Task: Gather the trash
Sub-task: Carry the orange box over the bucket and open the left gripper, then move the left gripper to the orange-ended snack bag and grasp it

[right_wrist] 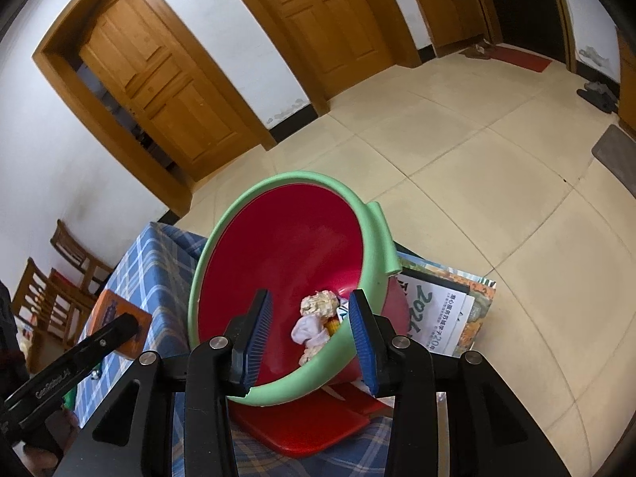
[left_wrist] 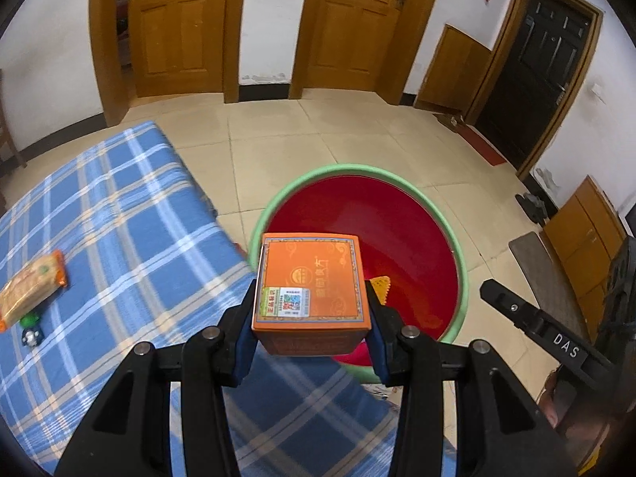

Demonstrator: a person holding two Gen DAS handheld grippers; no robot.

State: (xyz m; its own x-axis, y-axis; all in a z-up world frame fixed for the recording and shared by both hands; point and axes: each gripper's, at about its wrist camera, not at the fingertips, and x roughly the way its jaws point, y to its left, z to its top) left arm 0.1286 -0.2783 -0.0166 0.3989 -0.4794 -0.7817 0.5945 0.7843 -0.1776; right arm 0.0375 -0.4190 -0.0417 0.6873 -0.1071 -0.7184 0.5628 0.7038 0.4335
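My left gripper (left_wrist: 310,290) is shut on an orange box (left_wrist: 312,278), its pads pressing on the two sides. The box hangs over the near rim of a red bin with a green rim (left_wrist: 357,169). In the right wrist view my right gripper (right_wrist: 310,298) stands open above the same bin (right_wrist: 278,179), with nothing pressed between its blue pads (right_wrist: 260,342). Crumpled paper (right_wrist: 320,302) and a white tissue (right_wrist: 308,330) lie inside the bin. The orange box (right_wrist: 119,314) also shows at the left of that view.
A blue plaid cloth (left_wrist: 119,218) covers the surface left of the bin. A snack packet (left_wrist: 31,290) and a small green item (left_wrist: 30,320) lie on it. A printed calendar sheet (right_wrist: 437,314) and a red flat piece (right_wrist: 306,425) lie by the bin. Wooden chairs (right_wrist: 59,278) stand far left.
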